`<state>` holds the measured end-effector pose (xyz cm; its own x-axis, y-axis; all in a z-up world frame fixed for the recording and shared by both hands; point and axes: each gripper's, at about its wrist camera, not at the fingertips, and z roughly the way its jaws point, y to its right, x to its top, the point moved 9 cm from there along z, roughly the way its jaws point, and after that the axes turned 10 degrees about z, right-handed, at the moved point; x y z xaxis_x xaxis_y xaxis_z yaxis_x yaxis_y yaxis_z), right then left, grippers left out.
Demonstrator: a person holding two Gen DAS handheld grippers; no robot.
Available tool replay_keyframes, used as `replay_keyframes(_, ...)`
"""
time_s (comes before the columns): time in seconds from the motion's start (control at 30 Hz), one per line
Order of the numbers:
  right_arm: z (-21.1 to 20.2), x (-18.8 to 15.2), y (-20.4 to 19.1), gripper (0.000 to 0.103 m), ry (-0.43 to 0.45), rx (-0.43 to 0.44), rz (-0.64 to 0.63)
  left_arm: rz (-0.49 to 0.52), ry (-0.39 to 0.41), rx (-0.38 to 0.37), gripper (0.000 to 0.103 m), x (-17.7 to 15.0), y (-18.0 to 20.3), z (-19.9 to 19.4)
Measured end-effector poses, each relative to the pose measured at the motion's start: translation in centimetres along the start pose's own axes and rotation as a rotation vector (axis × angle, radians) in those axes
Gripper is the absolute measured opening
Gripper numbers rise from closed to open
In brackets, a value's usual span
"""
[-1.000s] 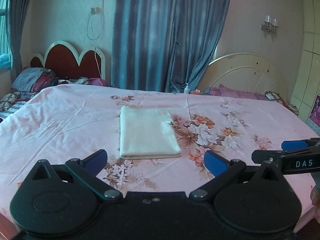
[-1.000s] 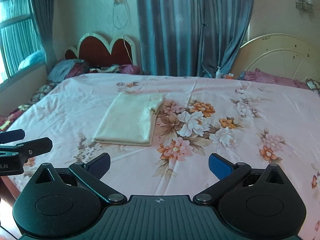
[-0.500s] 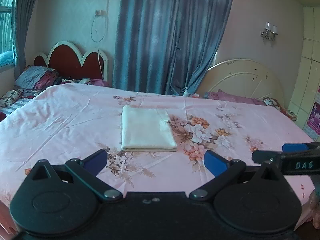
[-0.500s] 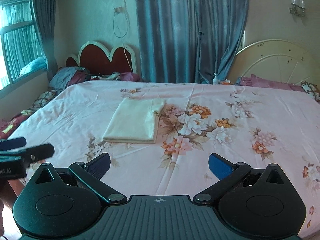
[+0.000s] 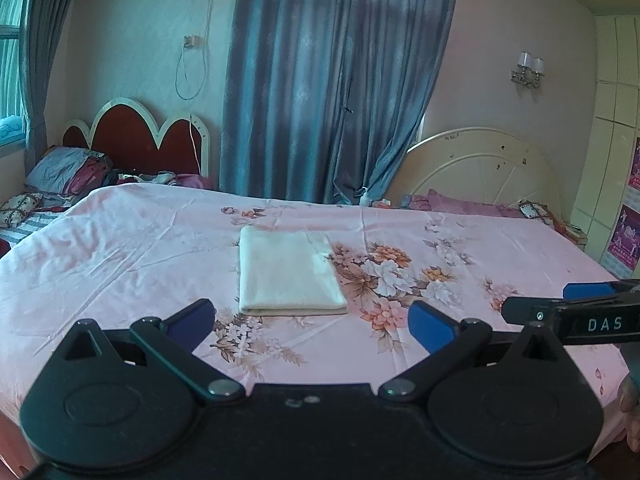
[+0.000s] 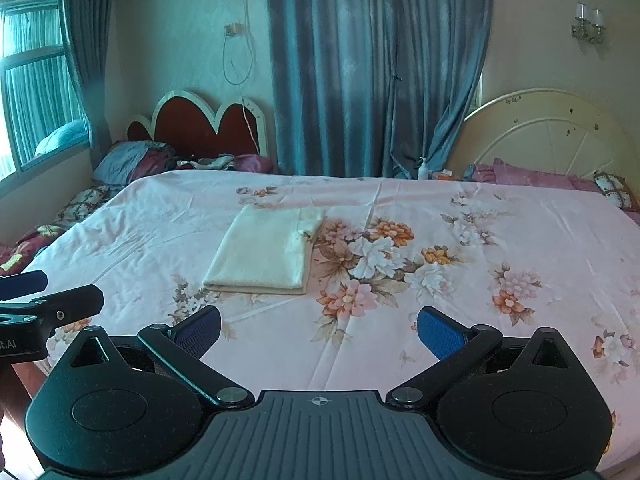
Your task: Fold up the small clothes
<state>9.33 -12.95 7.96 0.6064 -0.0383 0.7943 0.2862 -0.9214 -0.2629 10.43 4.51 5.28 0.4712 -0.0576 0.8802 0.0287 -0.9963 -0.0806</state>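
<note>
A cream cloth [image 5: 288, 272] lies folded into a neat rectangle on the pink floral bedsheet [image 5: 120, 264]; it also shows in the right wrist view [image 6: 266, 250]. My left gripper [image 5: 312, 320] is open and empty, held above the bed's near edge, short of the cloth. My right gripper [image 6: 320, 328] is open and empty, also near the front edge, to the right of the cloth. Each gripper's fingers show at the side of the other's view: the right one [image 5: 560, 304] and the left one [image 6: 44, 300].
Two headboards stand at the far side: a red scalloped one [image 5: 136, 136] at the left and a cream round one [image 5: 480, 168] at the right. Pillows and bundled clothes [image 5: 68, 176] lie at the far left. Blue curtains [image 5: 328, 80] hang behind.
Both grippers have drawn back and risen from the bed, so the folded cloth looks farther away. Both stay open and empty.
</note>
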Motion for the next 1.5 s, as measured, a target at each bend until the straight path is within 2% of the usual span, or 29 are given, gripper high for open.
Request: replay_keyframes(1.5, 0.33, 0.8, 0.16, 0.103, 0.007, 0.009, -0.003, 0.01, 0.009, 0.004, 0.103, 1.01, -0.09, 0.51)
